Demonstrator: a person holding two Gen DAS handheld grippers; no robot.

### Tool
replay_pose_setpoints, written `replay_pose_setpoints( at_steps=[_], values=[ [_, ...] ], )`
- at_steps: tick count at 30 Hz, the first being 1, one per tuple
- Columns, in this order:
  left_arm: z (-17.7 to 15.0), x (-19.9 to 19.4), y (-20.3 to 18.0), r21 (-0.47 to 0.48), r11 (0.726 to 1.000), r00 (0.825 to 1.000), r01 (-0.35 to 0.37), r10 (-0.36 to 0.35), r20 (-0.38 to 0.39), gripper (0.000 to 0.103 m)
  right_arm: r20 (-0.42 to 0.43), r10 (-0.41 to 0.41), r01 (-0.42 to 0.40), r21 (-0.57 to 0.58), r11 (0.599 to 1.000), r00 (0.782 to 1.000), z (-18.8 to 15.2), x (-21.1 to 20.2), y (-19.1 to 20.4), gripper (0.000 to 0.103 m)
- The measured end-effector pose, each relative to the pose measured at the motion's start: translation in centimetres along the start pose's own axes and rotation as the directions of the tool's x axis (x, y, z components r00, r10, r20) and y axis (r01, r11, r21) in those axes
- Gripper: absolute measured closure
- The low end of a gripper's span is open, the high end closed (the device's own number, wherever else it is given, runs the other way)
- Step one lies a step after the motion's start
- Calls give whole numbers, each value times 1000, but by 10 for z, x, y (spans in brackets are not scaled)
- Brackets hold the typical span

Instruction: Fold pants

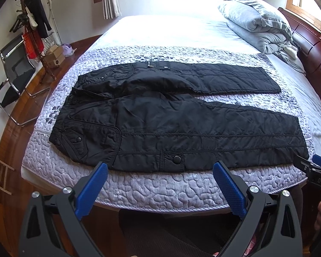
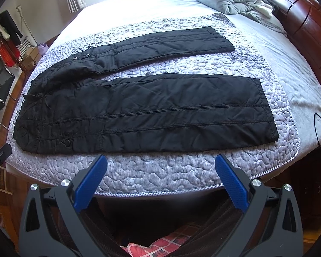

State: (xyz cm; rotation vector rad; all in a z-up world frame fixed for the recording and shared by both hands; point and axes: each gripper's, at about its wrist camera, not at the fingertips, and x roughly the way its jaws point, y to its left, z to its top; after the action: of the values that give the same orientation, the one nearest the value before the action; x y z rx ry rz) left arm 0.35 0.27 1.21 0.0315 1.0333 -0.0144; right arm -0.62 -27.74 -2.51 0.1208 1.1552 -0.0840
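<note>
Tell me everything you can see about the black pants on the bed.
The black pants look quilted and slightly shiny, like padded nylon. They lie flat and unfolded on the lavender quilted cover, waist toward the left, legs spread apart toward the right. Raised stitched seams run along the near leg, and snap buttons close the pocket flaps. The fabric is wrinkled near the crotch. Both tongs hover open at the near bed edge, touching nothing.

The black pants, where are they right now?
The black pants lie spread flat on the quilted mattress pad, waistband left, legs pointing right toward the headboard, just beyond both open tools.
</note>
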Motion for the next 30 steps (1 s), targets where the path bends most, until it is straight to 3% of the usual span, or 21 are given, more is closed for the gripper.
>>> replay_pose_setpoints(
  at_steps=[30],
  values=[
    [5,3,-7,16,1000,1000,-4,4,-2,4,-1,-1,1,7,1000,1000,3,0,-3,2]
  ],
)
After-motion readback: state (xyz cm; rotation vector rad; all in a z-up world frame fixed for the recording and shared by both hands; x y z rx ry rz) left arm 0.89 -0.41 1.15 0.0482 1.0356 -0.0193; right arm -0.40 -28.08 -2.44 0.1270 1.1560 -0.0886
